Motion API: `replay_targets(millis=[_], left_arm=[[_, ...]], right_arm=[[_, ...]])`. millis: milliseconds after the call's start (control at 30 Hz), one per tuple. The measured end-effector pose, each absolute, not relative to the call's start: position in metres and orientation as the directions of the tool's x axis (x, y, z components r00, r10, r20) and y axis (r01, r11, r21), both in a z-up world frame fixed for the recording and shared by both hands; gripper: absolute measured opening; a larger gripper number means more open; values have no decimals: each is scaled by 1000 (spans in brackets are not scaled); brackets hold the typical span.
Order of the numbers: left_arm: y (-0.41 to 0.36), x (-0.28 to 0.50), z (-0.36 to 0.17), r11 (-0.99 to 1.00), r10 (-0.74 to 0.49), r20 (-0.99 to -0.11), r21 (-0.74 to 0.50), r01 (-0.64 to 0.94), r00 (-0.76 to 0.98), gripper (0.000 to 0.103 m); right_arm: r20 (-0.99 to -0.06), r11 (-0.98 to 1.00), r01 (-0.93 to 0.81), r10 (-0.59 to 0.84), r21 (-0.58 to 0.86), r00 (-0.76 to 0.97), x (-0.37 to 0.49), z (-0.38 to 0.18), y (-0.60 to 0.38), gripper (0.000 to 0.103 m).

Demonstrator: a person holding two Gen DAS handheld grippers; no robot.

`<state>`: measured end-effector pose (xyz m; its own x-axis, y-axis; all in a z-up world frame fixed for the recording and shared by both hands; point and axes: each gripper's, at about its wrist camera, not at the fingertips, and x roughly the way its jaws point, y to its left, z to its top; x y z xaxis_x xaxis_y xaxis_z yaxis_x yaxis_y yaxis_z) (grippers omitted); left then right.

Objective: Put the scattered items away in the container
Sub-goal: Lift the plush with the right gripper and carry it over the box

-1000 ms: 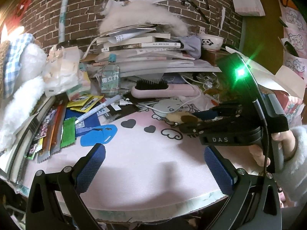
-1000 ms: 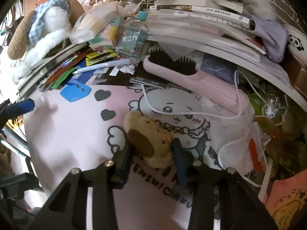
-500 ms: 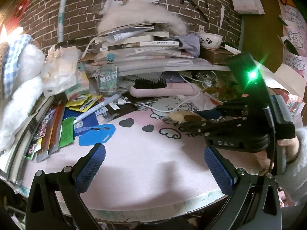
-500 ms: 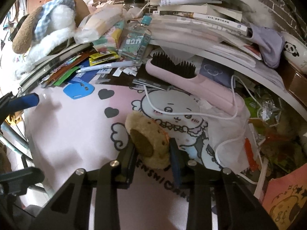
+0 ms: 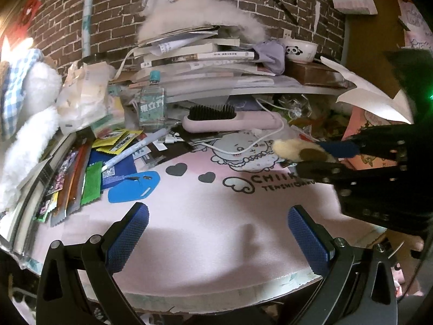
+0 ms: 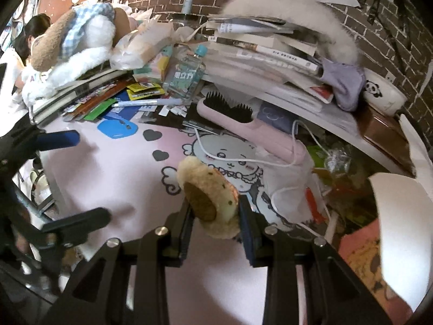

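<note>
The right gripper [image 6: 215, 216] holds a small tan plush toy [image 6: 208, 195] in its jaws, lifted above the pink mat [image 5: 216, 211] on the bench. The left gripper [image 5: 216, 233] hovers over the mat's bare front edge, jaws wide and empty. Clutter lines the back and left: pink hairbrush [image 5: 224, 120], water bottle [image 5: 151, 103], snack packets [image 5: 78, 178].

My pads [image 5: 127, 239] are blue with a fine cross-hatch on black arms. The toy [image 6: 209, 197] is tan with a brown disc and dark specks. The mat [image 5: 211, 211] is pink with dark hearts and a white cartoon figure. At ten o'clock lie a blue tag [image 5: 134, 187], a green sachet [image 5: 91, 182] and yellow packets [image 5: 119, 139]. The brush [image 6: 243, 124] is pink with black bristles; the wall [image 5: 113, 8] is brown brick.
</note>
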<state>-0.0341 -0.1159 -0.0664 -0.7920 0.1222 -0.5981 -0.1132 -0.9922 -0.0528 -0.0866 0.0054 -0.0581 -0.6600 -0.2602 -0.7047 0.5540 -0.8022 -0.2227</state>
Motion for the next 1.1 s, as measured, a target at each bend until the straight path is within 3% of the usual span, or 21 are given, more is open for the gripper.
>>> replay_targets(millis=[700,1100], left_arm=[[-73,-41,-51,-984,141,-597,4,-179,-790,103],[-53,-51,-52,-980,148,-612,15,-199,-777,103]], right_arm=[[-575,-828,498,-282,-259,-768,-28,21,45,29],[-546,-909,320,-132,-265,-827,-29,60,120,29]])
